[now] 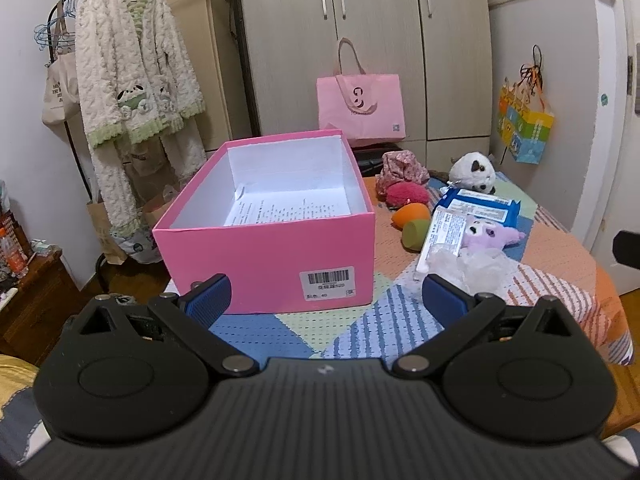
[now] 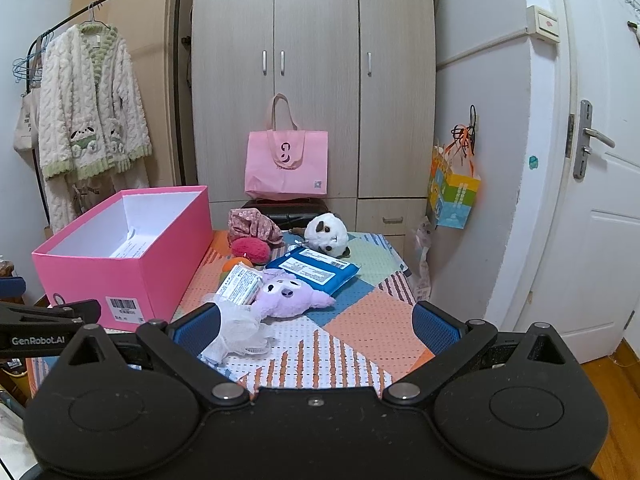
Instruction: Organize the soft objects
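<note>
An open pink box [image 1: 264, 252] stands on the patterned table; it also shows in the right wrist view [image 2: 120, 264], holding only a printed paper [image 1: 280, 210]. Right of it lie a purple plush [image 2: 288, 298], a white mesh puff [image 2: 238, 334], a panda plush [image 2: 326, 234], a red fuzzy item [image 2: 250, 250], a floral cloth [image 2: 252, 226], an orange sponge [image 1: 412, 214] and a green sponge [image 1: 416, 234]. My left gripper [image 1: 326, 298] is open and empty in front of the box. My right gripper [image 2: 316, 330] is open and empty, just short of the puff.
A blue wipes pack [image 2: 316, 270] and a white labelled packet [image 2: 240, 290] lie among the soft things. A pink tote bag [image 2: 286, 164] stands behind the table against the wardrobe. A clothes rack with a fleece robe [image 2: 88, 120] is at left, a door [image 2: 592, 200] at right.
</note>
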Motion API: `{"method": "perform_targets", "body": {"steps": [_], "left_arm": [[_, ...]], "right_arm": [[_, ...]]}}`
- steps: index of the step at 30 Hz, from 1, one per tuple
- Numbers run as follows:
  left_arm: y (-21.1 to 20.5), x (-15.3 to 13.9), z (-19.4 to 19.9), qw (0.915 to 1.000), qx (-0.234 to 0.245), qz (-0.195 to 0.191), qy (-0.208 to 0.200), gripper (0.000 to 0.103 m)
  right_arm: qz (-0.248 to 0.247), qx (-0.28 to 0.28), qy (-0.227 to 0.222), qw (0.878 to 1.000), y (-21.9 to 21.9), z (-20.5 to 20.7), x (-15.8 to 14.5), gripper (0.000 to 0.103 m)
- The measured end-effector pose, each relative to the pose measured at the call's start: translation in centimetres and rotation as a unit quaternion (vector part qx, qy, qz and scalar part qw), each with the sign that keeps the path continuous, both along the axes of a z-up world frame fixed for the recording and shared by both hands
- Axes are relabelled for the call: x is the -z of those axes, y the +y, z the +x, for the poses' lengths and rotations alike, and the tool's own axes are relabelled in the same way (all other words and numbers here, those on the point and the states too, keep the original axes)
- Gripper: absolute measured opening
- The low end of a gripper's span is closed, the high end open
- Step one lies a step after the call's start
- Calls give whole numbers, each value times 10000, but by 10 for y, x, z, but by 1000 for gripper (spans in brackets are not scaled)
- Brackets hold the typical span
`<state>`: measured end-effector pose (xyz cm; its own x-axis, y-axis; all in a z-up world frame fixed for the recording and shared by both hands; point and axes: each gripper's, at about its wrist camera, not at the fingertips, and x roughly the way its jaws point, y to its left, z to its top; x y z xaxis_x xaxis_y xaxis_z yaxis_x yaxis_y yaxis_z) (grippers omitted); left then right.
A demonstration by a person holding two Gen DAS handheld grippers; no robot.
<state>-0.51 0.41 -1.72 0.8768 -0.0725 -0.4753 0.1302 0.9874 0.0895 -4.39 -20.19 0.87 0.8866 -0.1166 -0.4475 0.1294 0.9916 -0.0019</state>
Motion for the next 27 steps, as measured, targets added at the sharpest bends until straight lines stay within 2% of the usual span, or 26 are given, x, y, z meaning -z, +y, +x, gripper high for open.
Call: {"method": "perform_targets", "body": {"steps": [6, 17, 22, 25, 27], "left_arm": [[4, 2, -1, 9996, 103, -268, -37, 103], [4, -5, 1, 9995, 123, -279, -45, 103], [3, -14, 2, 9977, 290, -555, -252, 103], [-6, -12, 2, 9970, 470, -471, -407, 103], [-13, -6, 7, 9968, 591, -424, -329, 103]], "right_arm": [[-7, -1, 26, 10000, 0, 1, 1, 103], [-190, -46, 13, 9998, 1, 6, -1, 103], [-222, -379, -220, 9988, -5, 10, -10, 103], [-119, -604, -399, 9973, -14, 17, -11, 103], [-42, -755, -424, 9962, -19, 24, -10, 103]]}}
